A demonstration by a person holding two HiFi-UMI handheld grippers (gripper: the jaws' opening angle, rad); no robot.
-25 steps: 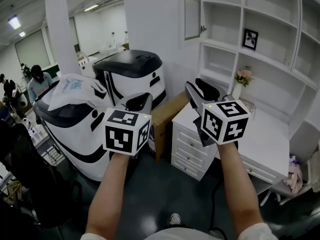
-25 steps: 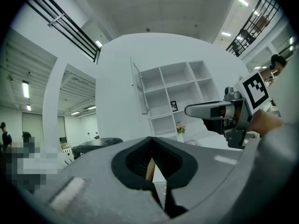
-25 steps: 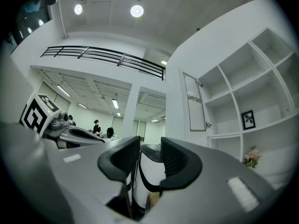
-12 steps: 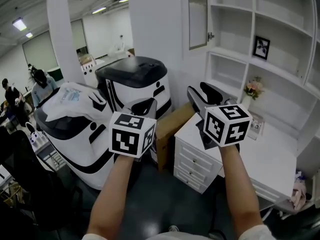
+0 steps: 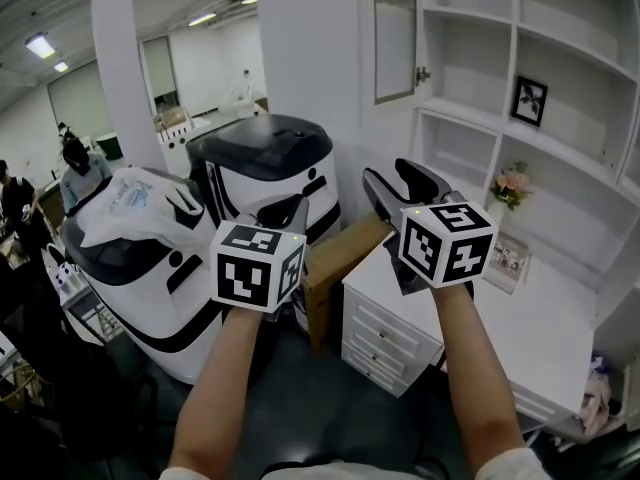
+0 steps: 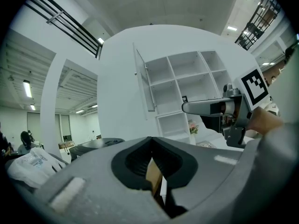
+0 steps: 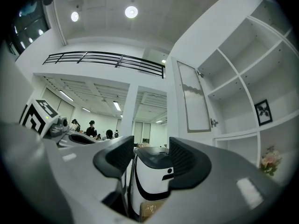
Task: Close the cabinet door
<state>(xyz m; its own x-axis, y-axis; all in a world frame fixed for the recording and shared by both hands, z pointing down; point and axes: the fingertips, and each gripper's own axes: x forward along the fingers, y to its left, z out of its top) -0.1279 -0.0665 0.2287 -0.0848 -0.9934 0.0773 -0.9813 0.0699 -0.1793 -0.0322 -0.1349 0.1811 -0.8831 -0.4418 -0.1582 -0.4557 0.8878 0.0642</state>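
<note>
The cabinet door [image 5: 394, 34], white-framed with a ribbed glass pane, stands swung open from the white shelf unit, and a small knob [image 5: 424, 73] shows at its lower right edge. It also shows in the left gripper view as the door [image 6: 144, 82] and in the right gripper view as the door [image 7: 194, 101]. Both grippers are held level below it, well short of it. My left gripper [image 5: 291, 211] is shut with nothing in it. My right gripper [image 5: 401, 182] has its jaws opening, and nothing is between them [image 7: 152, 155].
A white desk with drawers [image 5: 398, 330] stands under the shelves. A cardboard box [image 5: 338, 256] leans beside it. Two white-and-black machines [image 5: 262, 166] fill the left. A framed picture [image 5: 527, 100] and a flower vase [image 5: 513, 185] sit on the shelves. People stand far left [image 5: 76, 158].
The open door and shelves have drawn closer and sit more central in the head view. The right gripper's jaws have spread wider. The left gripper stays shut.
</note>
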